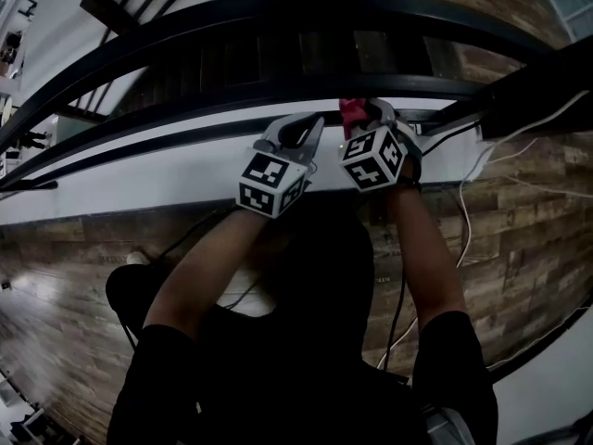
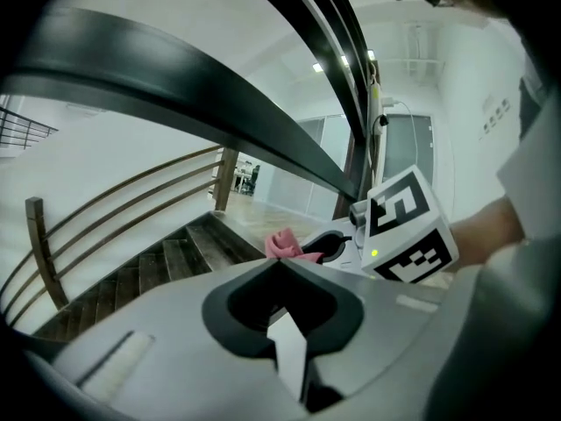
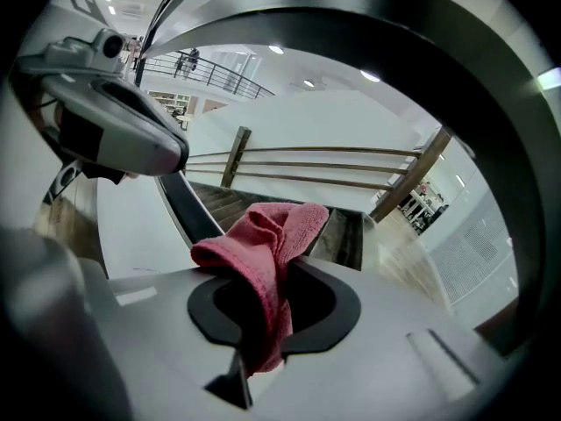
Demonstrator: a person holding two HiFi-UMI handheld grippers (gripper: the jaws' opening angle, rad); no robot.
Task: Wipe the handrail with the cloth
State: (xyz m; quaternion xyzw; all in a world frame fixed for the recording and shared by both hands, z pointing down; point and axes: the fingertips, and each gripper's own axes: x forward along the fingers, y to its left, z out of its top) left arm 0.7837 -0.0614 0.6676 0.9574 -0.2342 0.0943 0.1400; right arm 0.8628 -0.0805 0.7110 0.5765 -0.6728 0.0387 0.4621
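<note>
Wood-plank flooring lies below the dark, smooth, curved metal handrail. The right gripper has its jaws clamped on a red terry cloth. The cloth's bunched end sticks out past the fingertips, close under a rail. The left gripper, just beside it, has its jaws pressed together on nothing. A white cable hangs at the right.
</note>
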